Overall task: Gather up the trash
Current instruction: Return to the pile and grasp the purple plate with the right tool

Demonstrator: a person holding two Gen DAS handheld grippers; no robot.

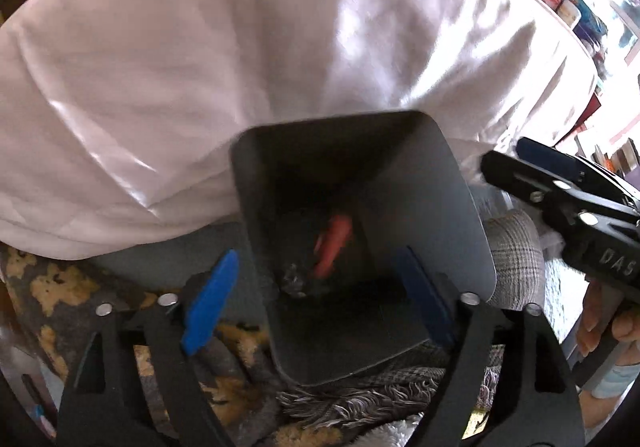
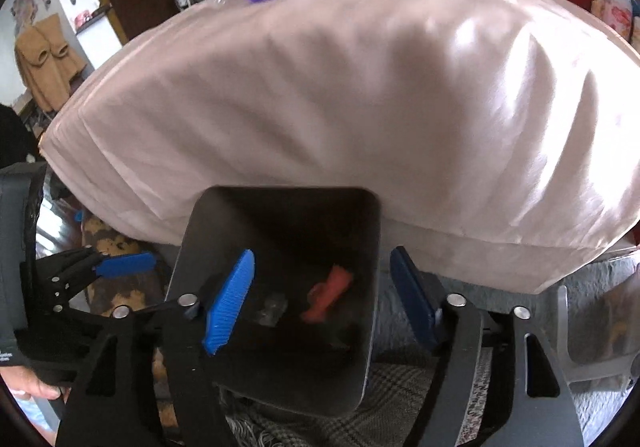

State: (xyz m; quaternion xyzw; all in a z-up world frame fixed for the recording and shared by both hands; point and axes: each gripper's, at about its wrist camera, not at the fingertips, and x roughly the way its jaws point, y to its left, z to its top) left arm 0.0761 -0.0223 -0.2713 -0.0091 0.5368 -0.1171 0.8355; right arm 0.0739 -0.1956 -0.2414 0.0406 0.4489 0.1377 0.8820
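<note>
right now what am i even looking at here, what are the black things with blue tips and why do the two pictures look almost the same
These are two handheld claws, one in each of a person's hands, each with a camera that looks forward along its two blue-tipped fingers. So each picture is a claw's own view.

In the left wrist view, the left claw is open, its fingers either side of a dark bin; the other claw enters at the right edge. In the right wrist view, the right claw is also open over the same bin, with one finger in front of its opening. Neither claw holds anything.

Inside the bin lie a red piece of trash and a small crumpled clear scrap. Behind it is a table draped in a white cloth, with clutter on top. Below lie patterned fabrics.
</note>
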